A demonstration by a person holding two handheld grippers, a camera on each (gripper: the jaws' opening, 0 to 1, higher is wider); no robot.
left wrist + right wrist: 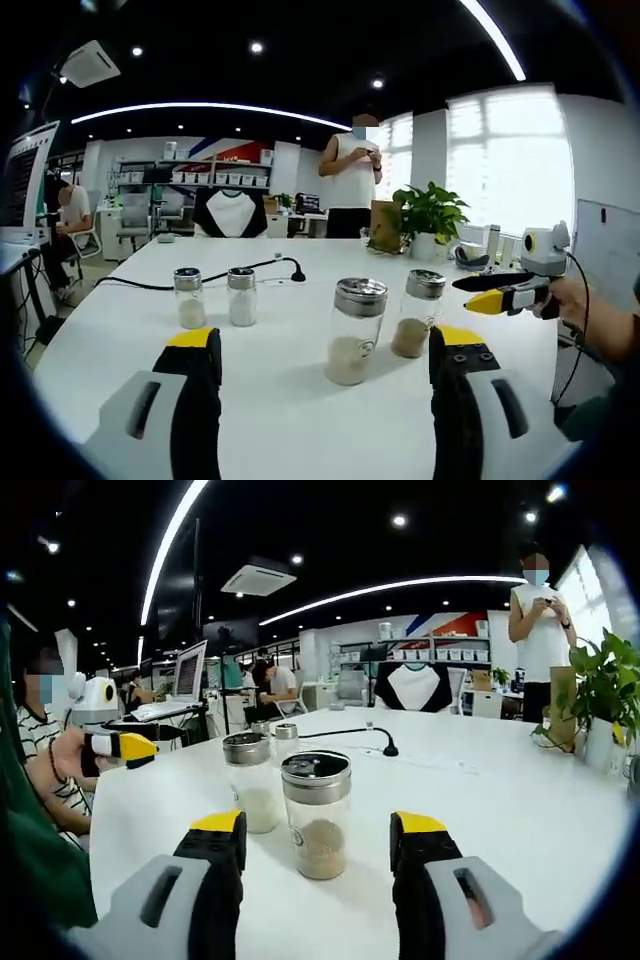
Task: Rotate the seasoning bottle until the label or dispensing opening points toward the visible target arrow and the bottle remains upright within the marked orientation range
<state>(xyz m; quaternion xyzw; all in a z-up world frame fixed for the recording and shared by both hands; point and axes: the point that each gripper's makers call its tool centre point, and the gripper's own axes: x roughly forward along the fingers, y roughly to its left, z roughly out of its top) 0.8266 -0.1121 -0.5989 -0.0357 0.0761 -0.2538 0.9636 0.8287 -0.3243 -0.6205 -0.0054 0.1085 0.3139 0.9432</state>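
A clear glass seasoning bottle (317,814) with a perforated silver metal cap and pale brown grains in its lower part stands upright on the white table (520,810), its long axis vertical. A small printed label faces the right gripper (318,855), whose yellow-tipped black jaws stand apart either side of it, not touching. The left gripper (325,358) likewise has its jaws apart, empty, with a second, similar capped glass bottle (353,331) beyond them.
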